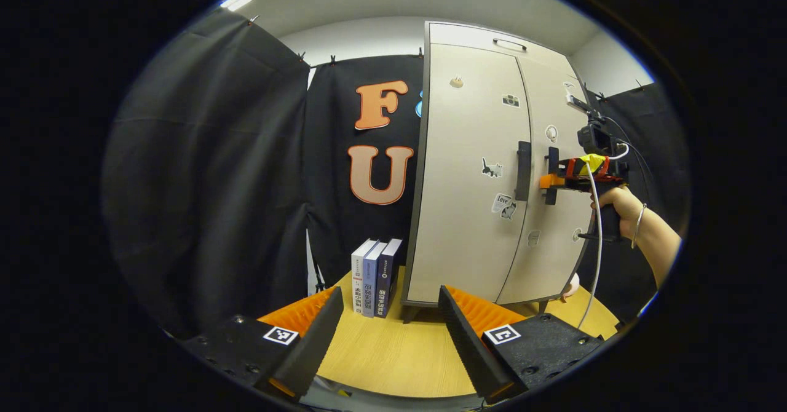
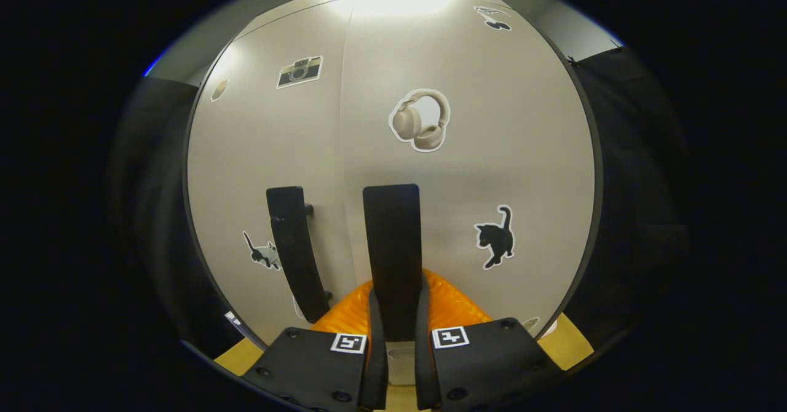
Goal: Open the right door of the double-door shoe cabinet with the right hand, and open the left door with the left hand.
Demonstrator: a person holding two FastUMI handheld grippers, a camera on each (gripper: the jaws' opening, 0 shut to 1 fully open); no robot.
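Note:
The beige double-door shoe cabinet (image 1: 467,123) stands on the wooden table with both doors flat against it. In the right gripper view, my right gripper (image 2: 398,295) is shut on the right door's black vertical handle (image 2: 391,227), one finger on each side. The left door's handle (image 2: 295,252) hangs just left of it. In the left gripper view, the right gripper (image 1: 551,181) sits at the right handle, held by a hand (image 1: 621,206). My left gripper (image 1: 389,292) stands open, low over the table, well short of the left door's handle (image 1: 522,171).
Three books (image 1: 375,277) stand upright on the table (image 1: 393,350) just left of the cabinet's foot. Black cloth walls close the booth at the left and back. A white cable hangs from the right gripper down to the table's right edge.

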